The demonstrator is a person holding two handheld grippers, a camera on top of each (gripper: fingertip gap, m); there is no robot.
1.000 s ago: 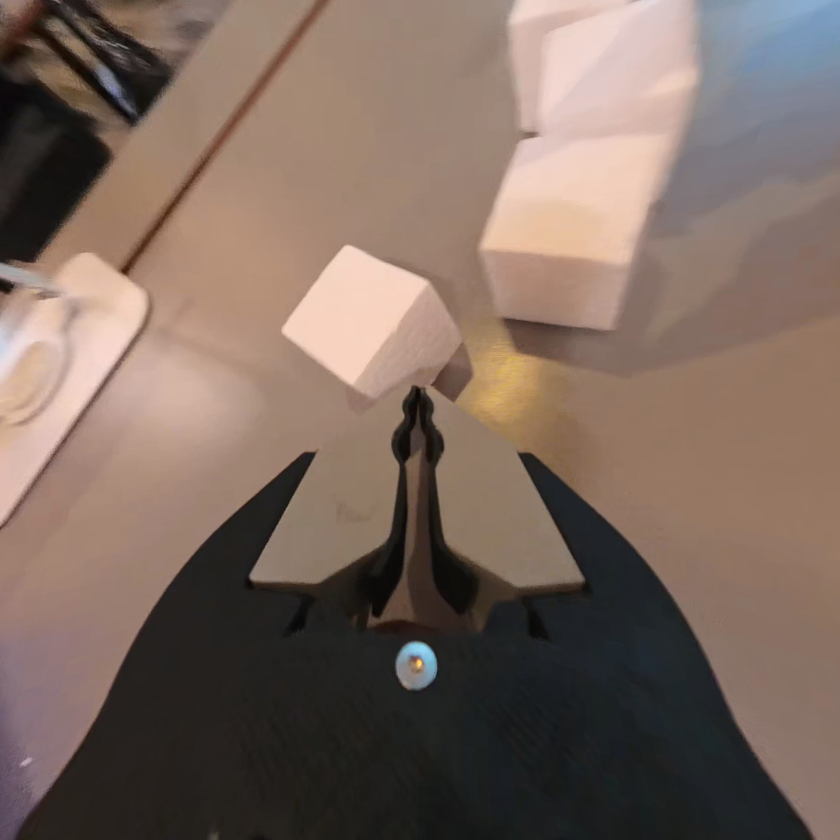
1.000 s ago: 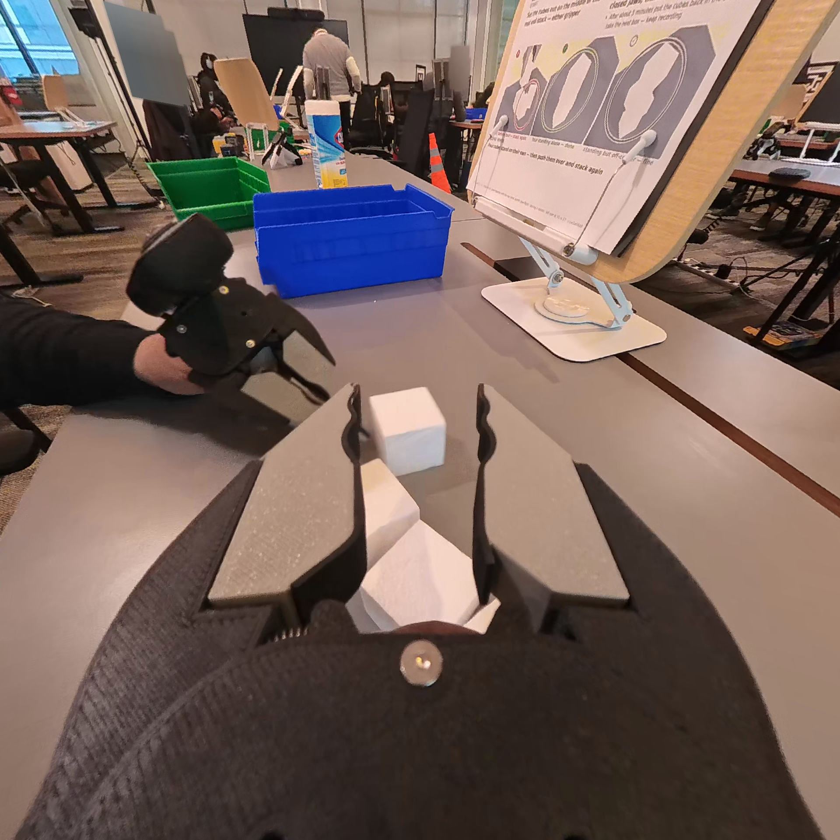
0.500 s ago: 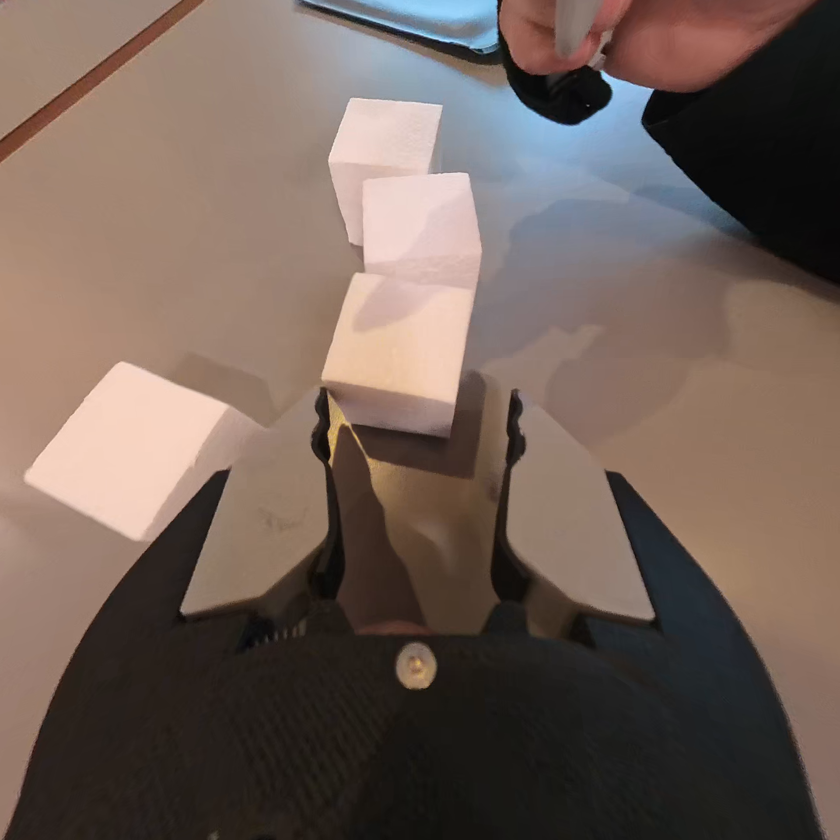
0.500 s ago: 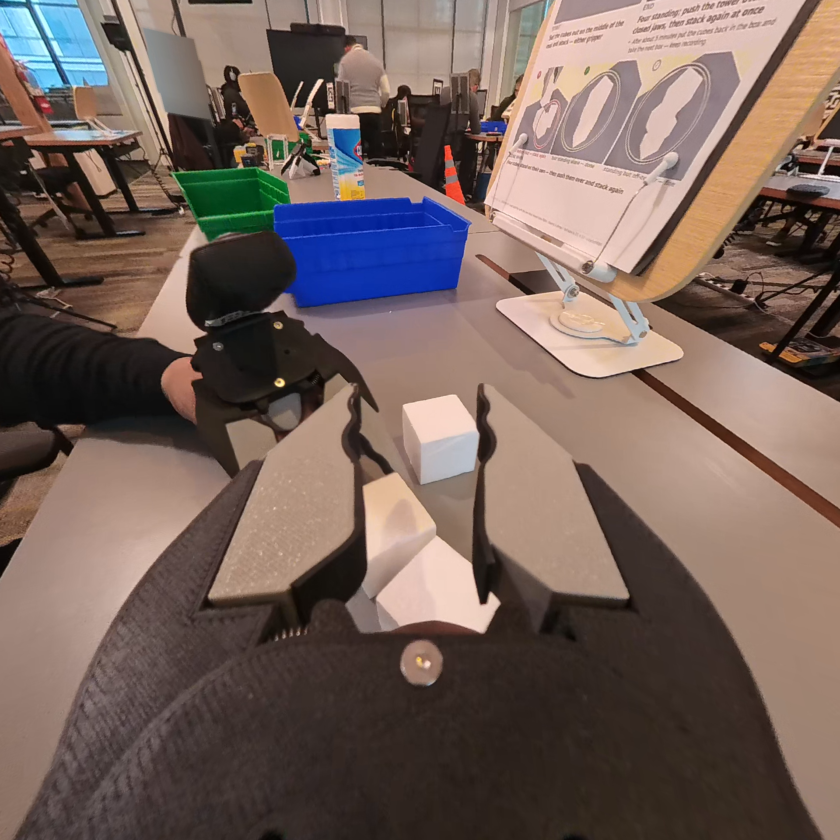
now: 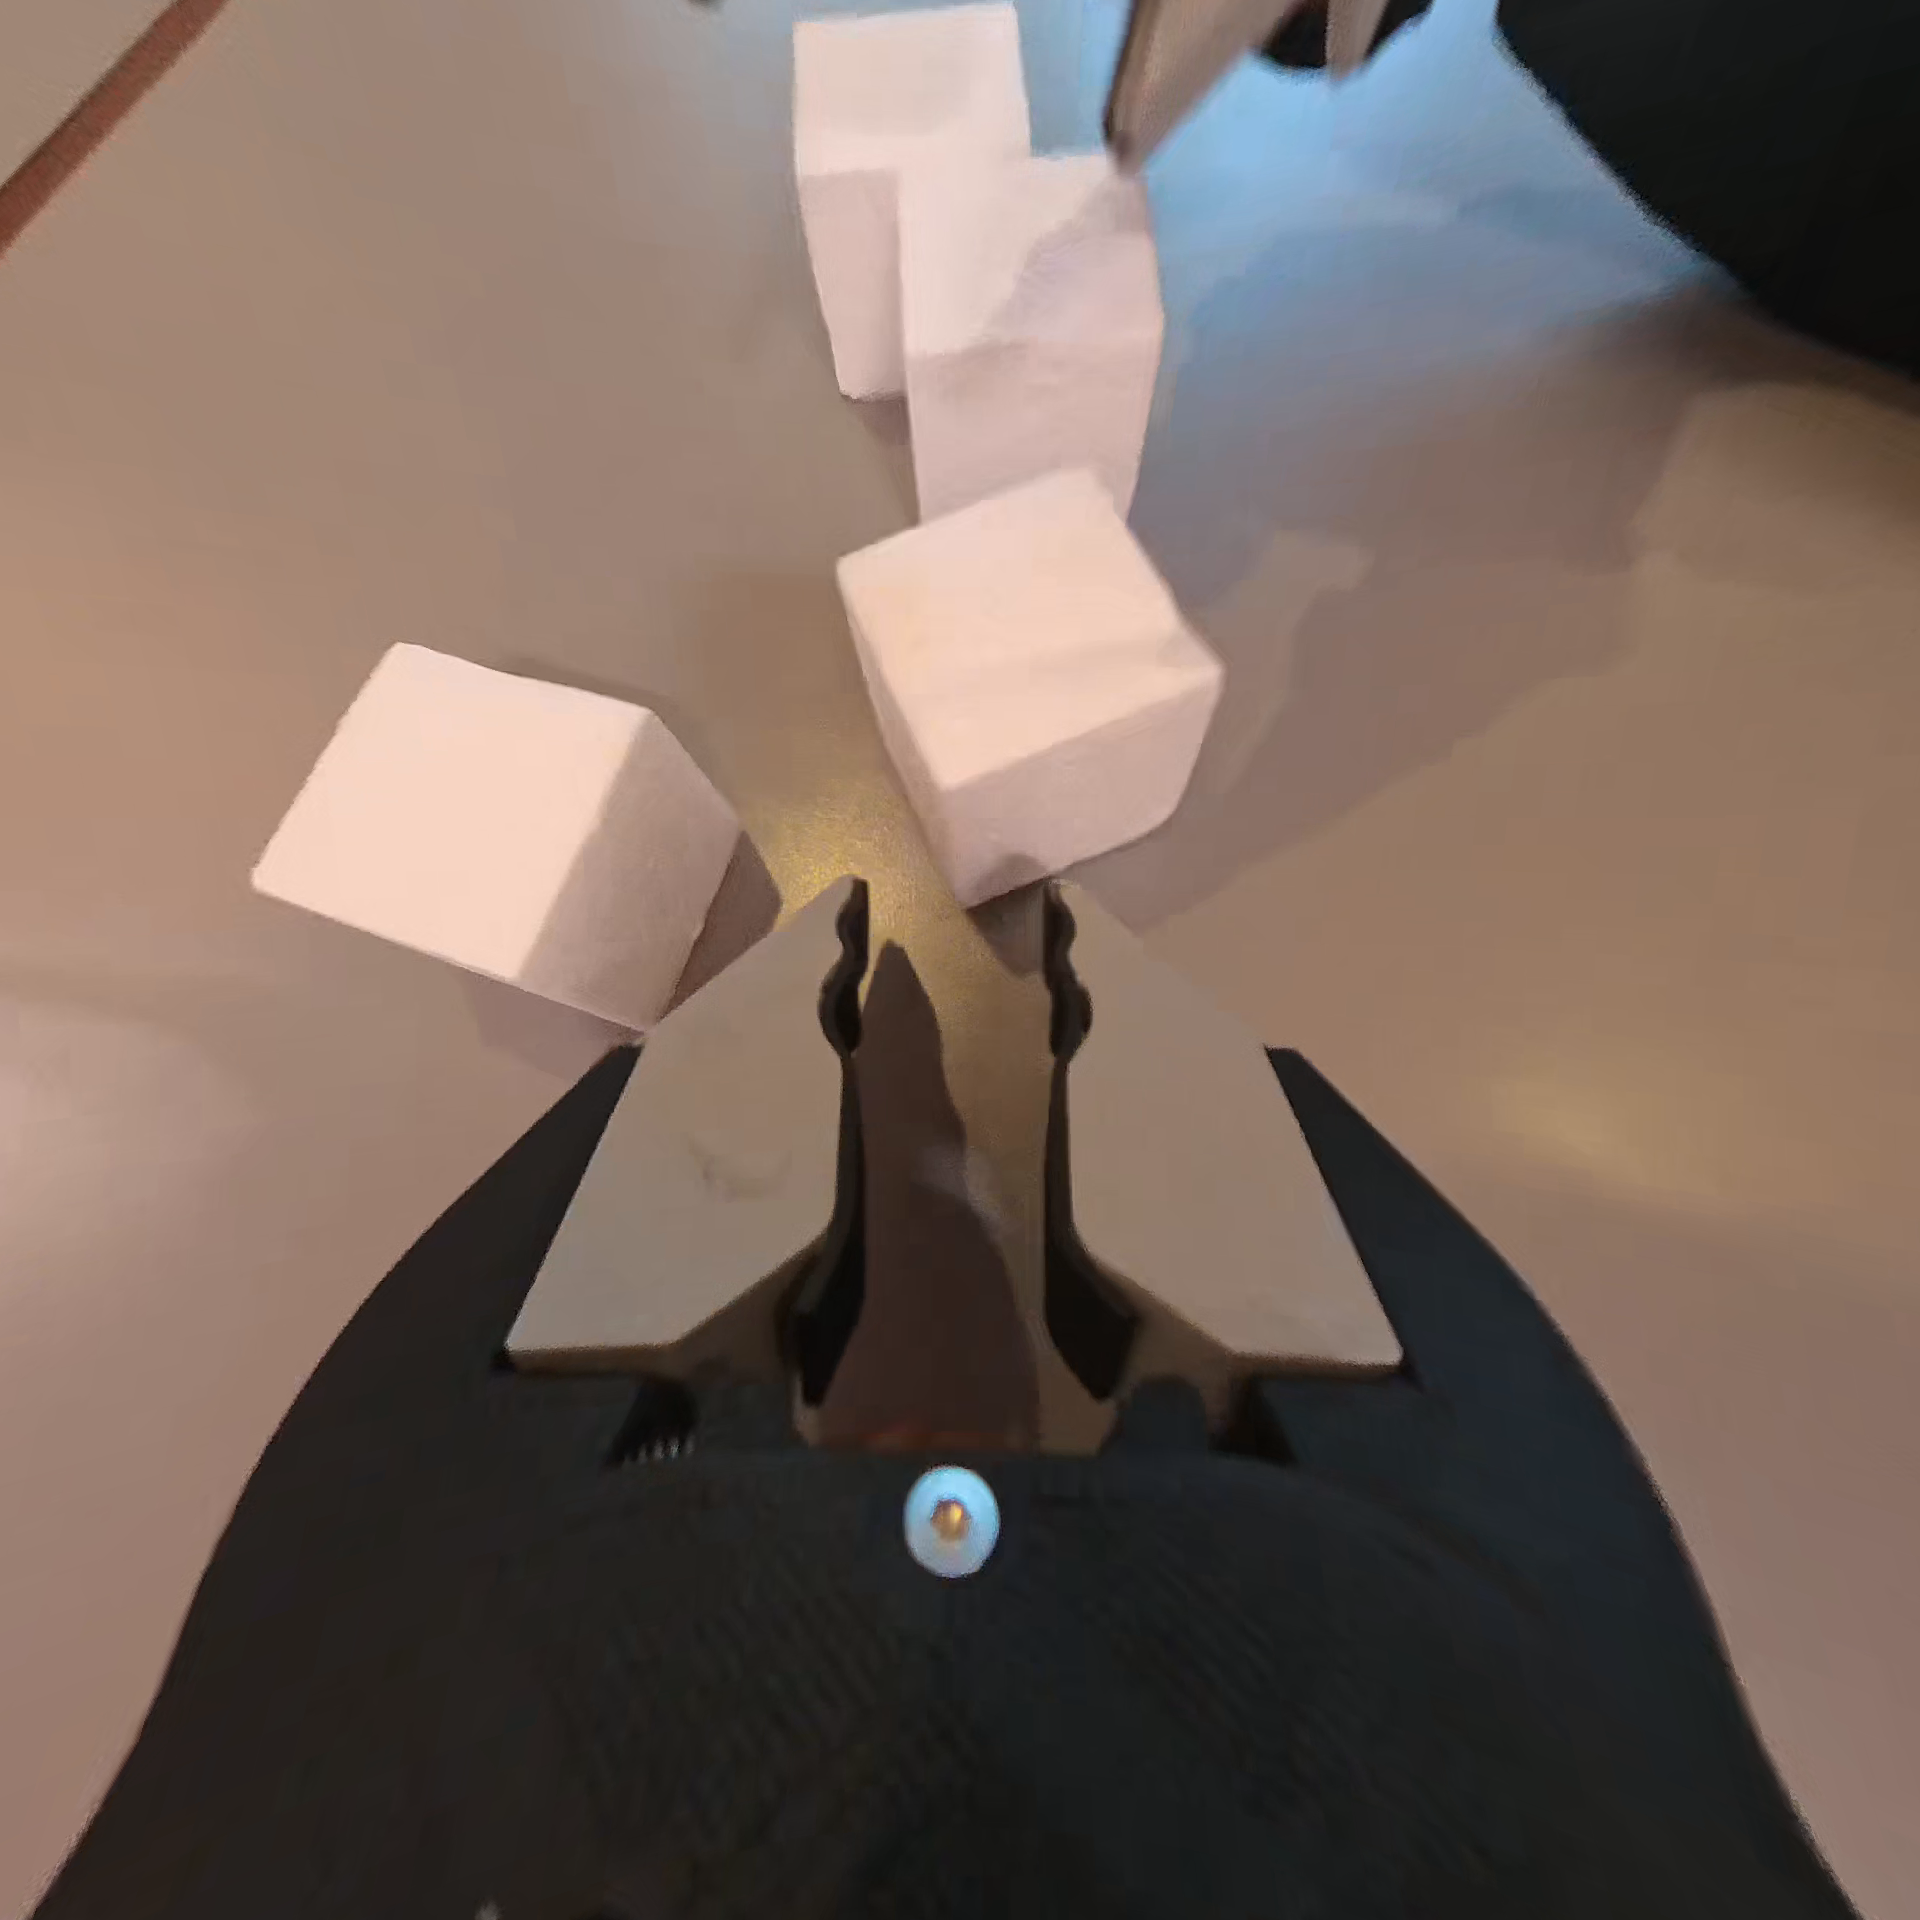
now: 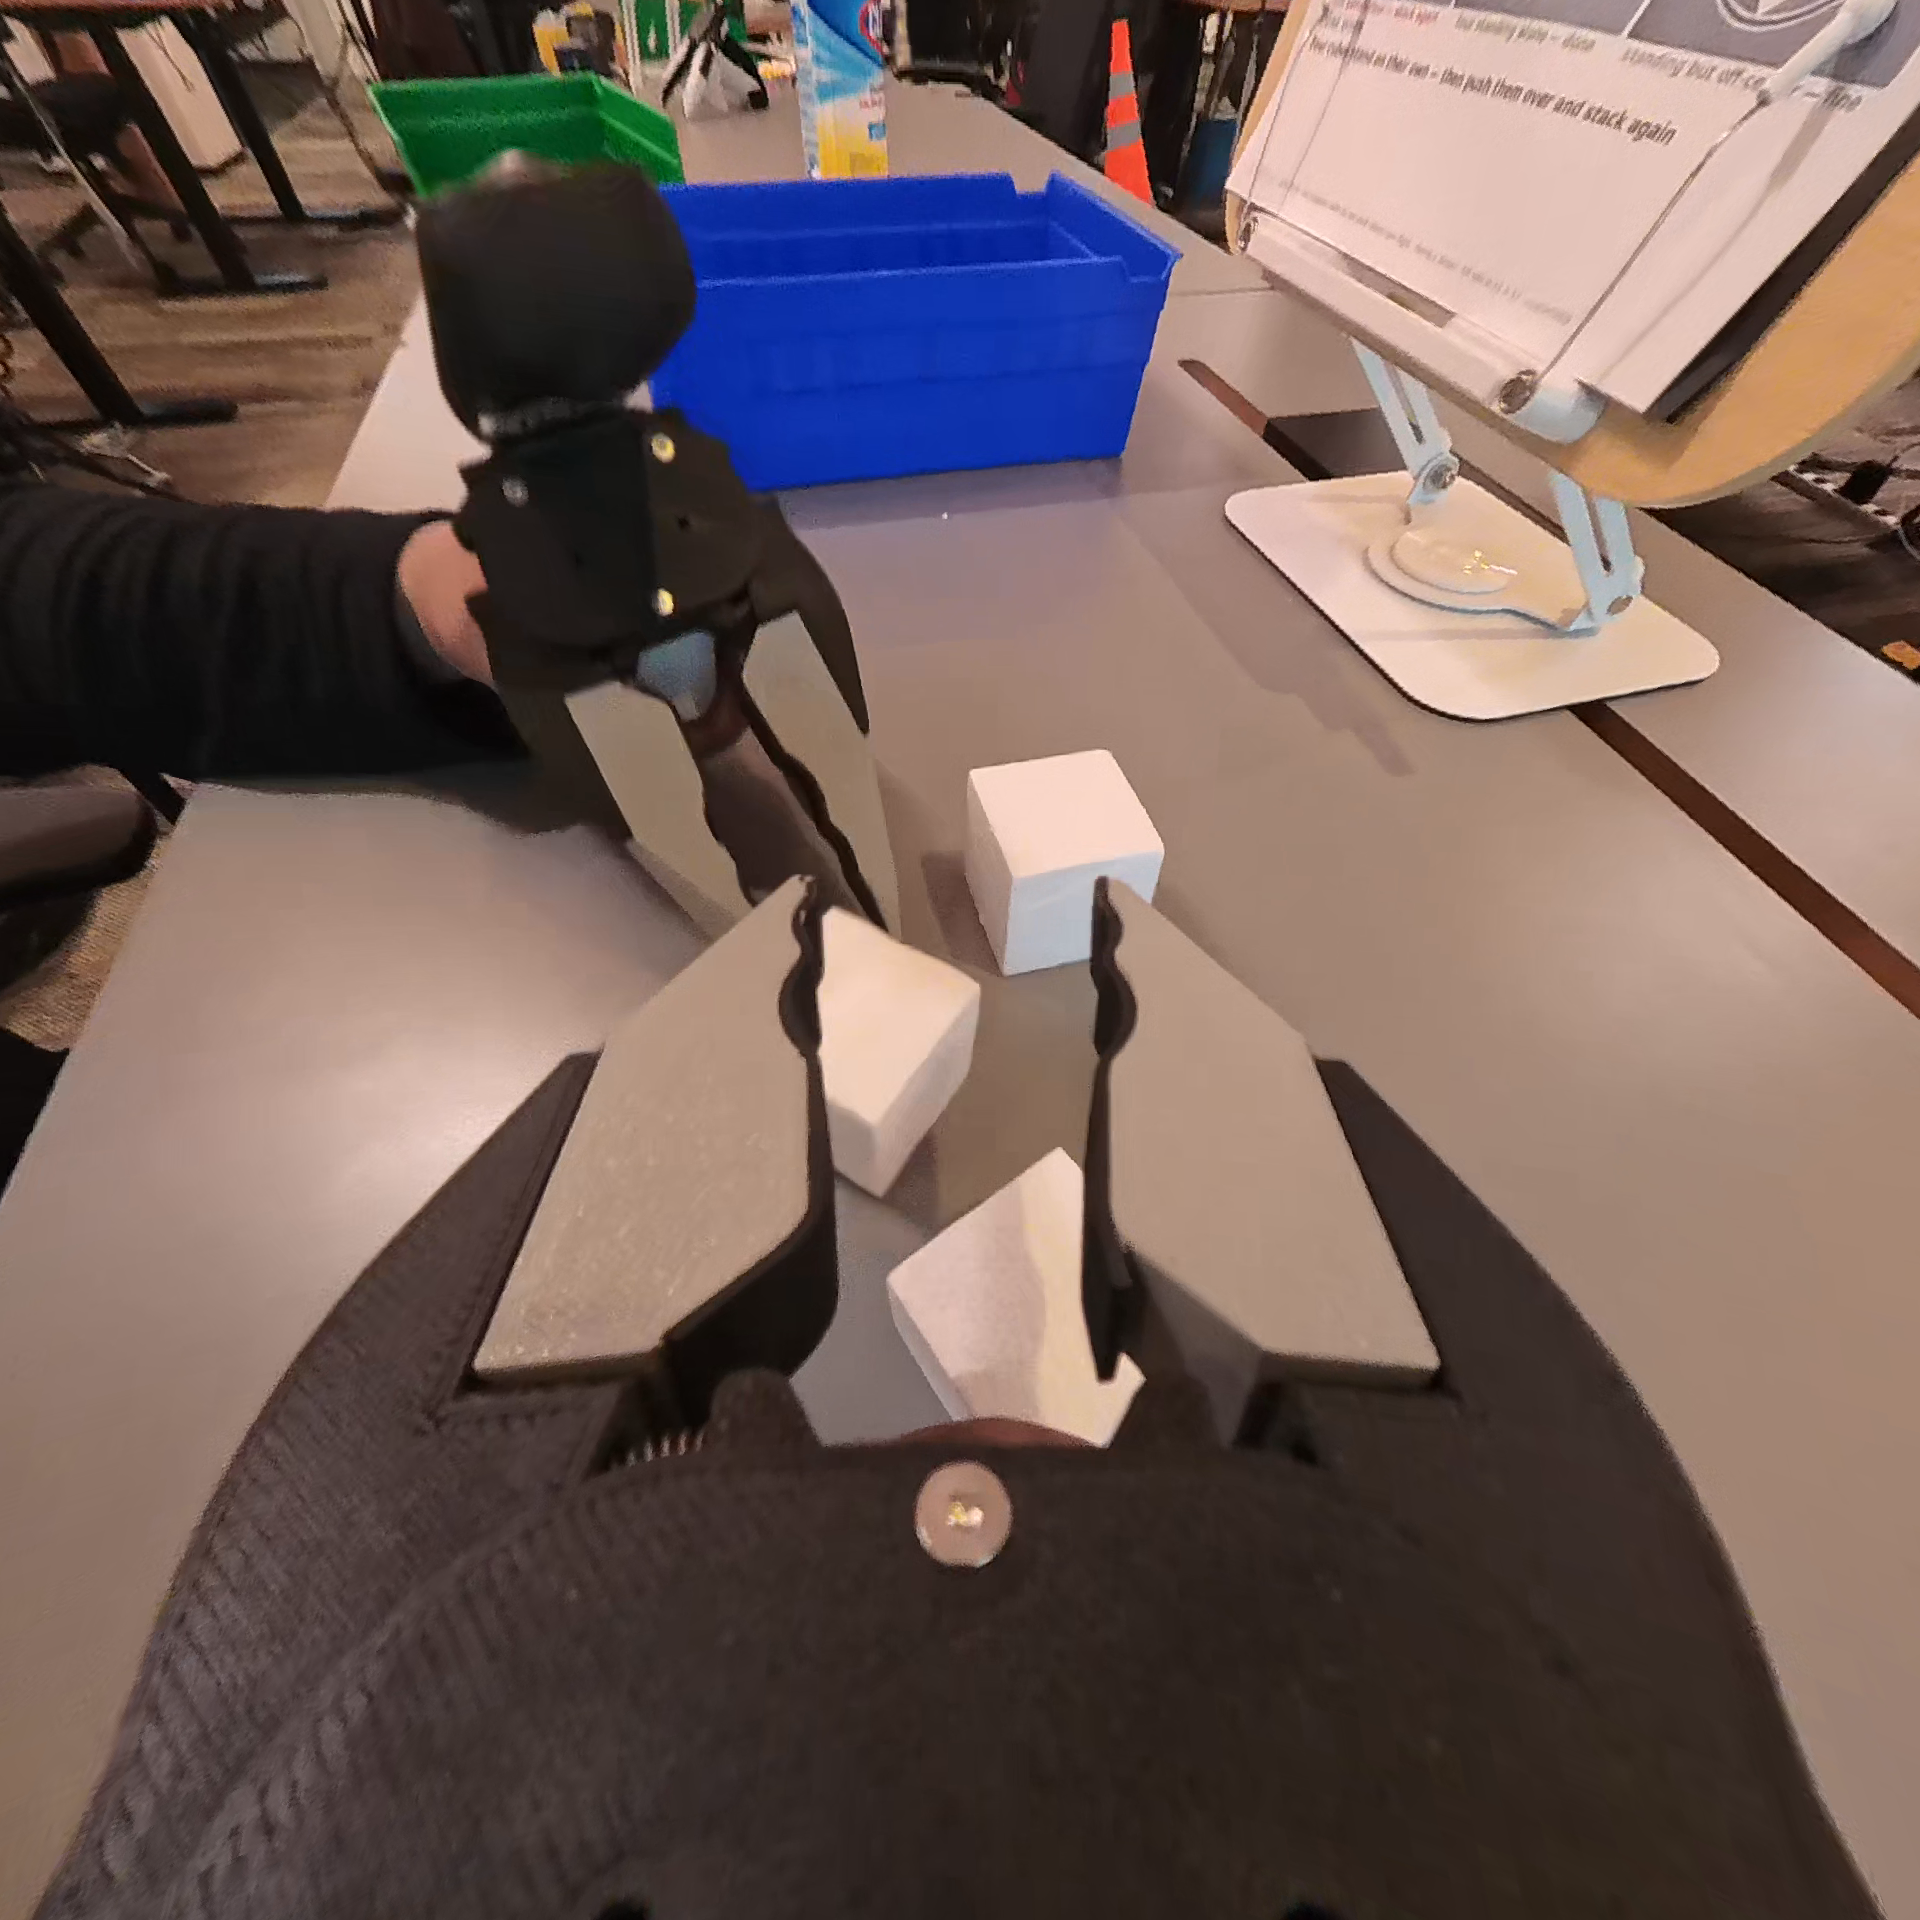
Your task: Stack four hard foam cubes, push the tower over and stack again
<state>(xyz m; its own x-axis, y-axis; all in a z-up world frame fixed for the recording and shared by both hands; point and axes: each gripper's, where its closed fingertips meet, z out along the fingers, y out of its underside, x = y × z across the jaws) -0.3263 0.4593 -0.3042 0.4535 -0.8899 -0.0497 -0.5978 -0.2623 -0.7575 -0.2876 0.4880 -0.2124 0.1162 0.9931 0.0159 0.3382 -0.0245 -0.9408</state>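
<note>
Several white foam cubes lie loose on the grey table (image 6: 1455,1039), none stacked. In the left wrist view one cube (image 5: 499,821) sits left of my left gripper (image 5: 951,914), a tilted one (image 5: 1023,686) touches its right fingertip, and two more (image 5: 1029,322) (image 5: 904,104) lie beyond. The left gripper is partly open and empty. My right gripper (image 6: 954,904) is open and empty above a near cube (image 6: 997,1299), with another cube (image 6: 888,1049) and a far cube (image 6: 1060,852) ahead. The left gripper (image 6: 769,831) points down beside the middle cube.
A blue bin (image 6: 904,312) and a green bin (image 6: 520,125) stand at the back of the table. A document stand on a white base (image 6: 1455,582) is at the right. A dark seam (image 6: 1766,883) runs along the table's right side. My hands' fingertips stand some 11 centimeters from each other. My right gripper's tips are some 30 centimeters from the dark seam (image 6: 1766,883).
The left gripper went from shut to wide open, then narrowed. It swung toward the row of cubes, and the nearest one has turned askew. The right gripper tilted down and closer over the cubes.
</note>
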